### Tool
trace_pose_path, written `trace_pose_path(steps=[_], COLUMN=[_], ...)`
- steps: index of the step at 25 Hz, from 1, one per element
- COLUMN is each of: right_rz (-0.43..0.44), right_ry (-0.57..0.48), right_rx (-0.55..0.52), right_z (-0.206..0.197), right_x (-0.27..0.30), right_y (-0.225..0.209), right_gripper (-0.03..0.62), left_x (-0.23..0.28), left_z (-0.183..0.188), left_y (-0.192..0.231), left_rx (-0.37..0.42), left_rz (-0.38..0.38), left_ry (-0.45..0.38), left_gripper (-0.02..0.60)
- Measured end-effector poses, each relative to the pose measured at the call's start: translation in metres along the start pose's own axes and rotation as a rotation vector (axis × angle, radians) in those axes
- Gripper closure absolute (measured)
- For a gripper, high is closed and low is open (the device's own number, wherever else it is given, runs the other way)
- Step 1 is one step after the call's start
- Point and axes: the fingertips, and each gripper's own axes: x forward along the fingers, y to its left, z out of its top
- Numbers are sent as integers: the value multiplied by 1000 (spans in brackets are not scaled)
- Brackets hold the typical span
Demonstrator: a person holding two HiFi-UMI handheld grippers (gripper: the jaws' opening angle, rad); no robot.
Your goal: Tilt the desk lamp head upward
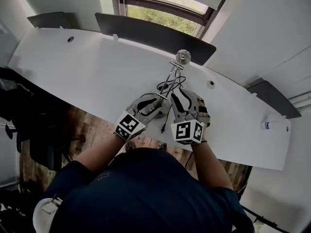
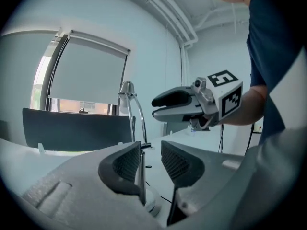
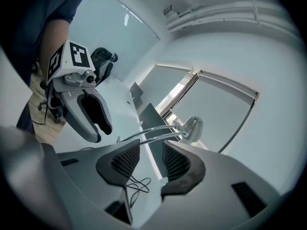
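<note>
A chrome desk lamp stands mid-desk, its round head at the far end of two thin rods. Both grippers sit side by side at its base. My left gripper is open; in the left gripper view the upright stem runs between the jaws, close to the left pad, with the lamp head beyond. My right gripper is open too; in the right gripper view the rods and the lamp head lie beyond its jaws, with nothing between the pads.
The lamp's black cord coils on the white desk. Dark partition panels line the back edge under a window. A small bottle lies far right. An office chair stands at the left.
</note>
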Motion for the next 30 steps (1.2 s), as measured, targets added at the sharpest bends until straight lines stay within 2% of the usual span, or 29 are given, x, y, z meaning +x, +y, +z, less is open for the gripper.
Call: trace_pose_path(steps=[5, 12, 16, 25, 30], right_rz=[76, 151, 196, 246, 279], right_ry=[-20, -51, -110, -181, -246], right_rx=[172, 325, 441, 626, 756], right_z=[4, 10, 16, 20, 22], right_x=[-16, -31, -38, -54, -60], right_y=[24, 44, 50, 66, 70], right_gripper=[488, 555, 565, 580, 583], left_x=[-15, -30, -33, -40, -42], left_z=[29, 38, 42, 43, 41], left_y=[-10, -20, -22, -38, -41], left_rx=[-14, -22, -26, -10, -26], left_rz=[-12, -25, -23, -43, -26], left_ry=[-77, -97, -108, -110, -123], left_gripper=[467, 518, 531, 568, 574])
